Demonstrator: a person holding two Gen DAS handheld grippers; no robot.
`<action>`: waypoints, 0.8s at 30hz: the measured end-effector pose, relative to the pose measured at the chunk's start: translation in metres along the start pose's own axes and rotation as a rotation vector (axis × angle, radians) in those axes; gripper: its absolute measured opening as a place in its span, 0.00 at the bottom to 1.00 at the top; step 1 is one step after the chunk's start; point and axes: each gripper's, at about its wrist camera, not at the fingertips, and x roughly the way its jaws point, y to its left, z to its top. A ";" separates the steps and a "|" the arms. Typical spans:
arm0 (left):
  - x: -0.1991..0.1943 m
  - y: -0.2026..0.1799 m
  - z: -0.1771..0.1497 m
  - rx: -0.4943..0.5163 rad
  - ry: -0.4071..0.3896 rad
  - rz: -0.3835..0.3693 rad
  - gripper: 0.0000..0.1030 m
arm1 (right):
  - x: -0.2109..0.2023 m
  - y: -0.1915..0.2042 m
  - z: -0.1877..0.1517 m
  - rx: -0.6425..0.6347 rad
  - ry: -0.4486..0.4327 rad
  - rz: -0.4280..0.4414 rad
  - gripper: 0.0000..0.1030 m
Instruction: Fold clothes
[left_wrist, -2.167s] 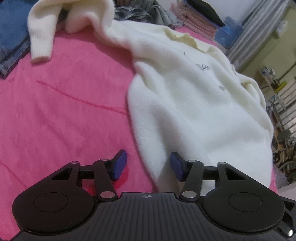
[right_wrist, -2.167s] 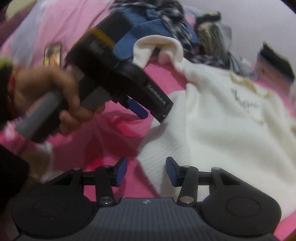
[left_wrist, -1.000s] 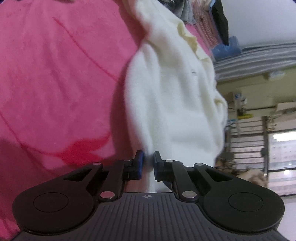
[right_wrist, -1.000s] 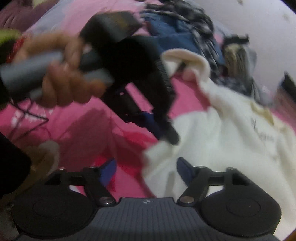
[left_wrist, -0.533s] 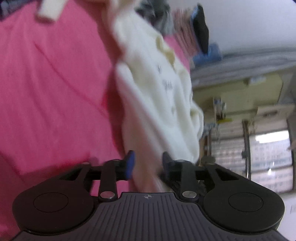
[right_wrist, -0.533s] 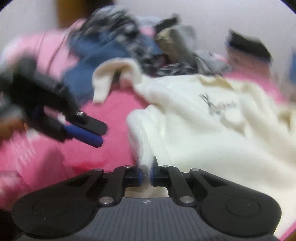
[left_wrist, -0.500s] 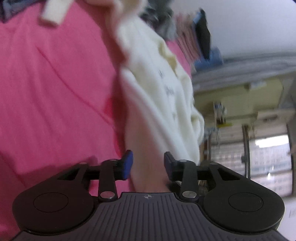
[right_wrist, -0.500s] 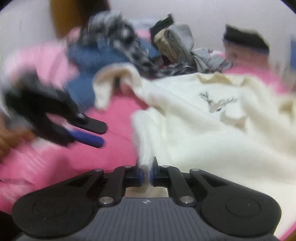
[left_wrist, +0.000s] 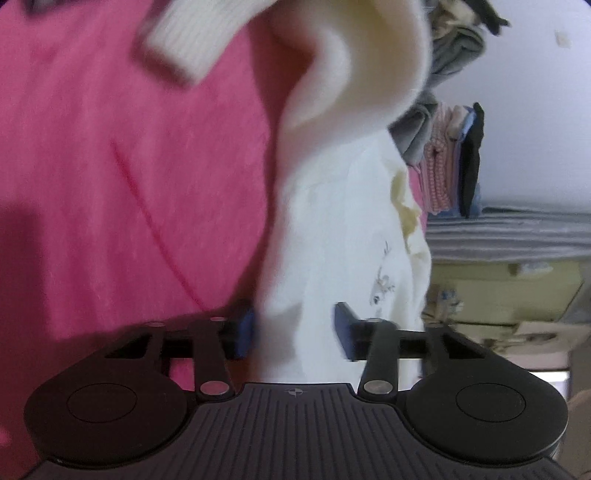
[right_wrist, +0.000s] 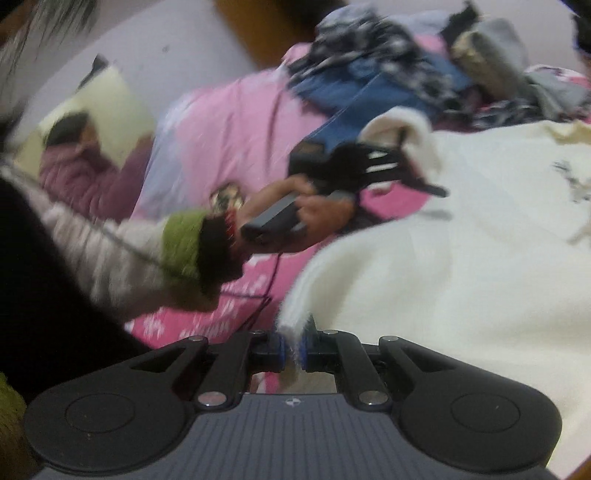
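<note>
Pink bedding (left_wrist: 110, 184) under cream sweater (right_wrist: 461, 258) (hem pinched by right gripper (right_wrist: 291, 350)).

Pink bedspread (left_wrist: 110, 155), striped curtain (left_wrist: 509, 232); cream pillow (right_wrist: 107, 107) — wall beyond (left_wrist: 535, 110)

Setting: a home bedroom. Work surface is a bed covered with a bright pink fleece blanket (left_wrist: 110, 184). Along its far side lies a loose heap of worn clothes: blue denim (right_wrist: 369, 96), a black-and-white patterned garment (right_wrist: 373, 51) and grey knitwear (left_wrist: 450, 55). A cream fluffy sweater (right_wrist: 461, 258) is spread over the blanket. Against the plain pale wall (left_wrist: 535, 129) stands a stack of folded textiles, pink-checked and black (left_wrist: 454, 162). A pale yellow pillow (right_wrist: 107, 110) rests at the head end. Grey striped fabric, possibly a curtain (left_wrist: 509, 232), borders the room's edge.
</note>
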 end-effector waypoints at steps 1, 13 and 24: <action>-0.007 -0.003 0.000 0.035 -0.018 0.016 0.25 | 0.005 0.002 0.000 -0.010 0.017 0.011 0.08; -0.042 -0.018 0.008 0.294 -0.167 0.319 0.11 | 0.104 -0.004 -0.023 0.028 0.250 -0.025 0.23; -0.032 -0.089 -0.068 0.835 -0.144 0.329 0.25 | 0.058 0.014 -0.014 0.067 0.084 -0.030 0.53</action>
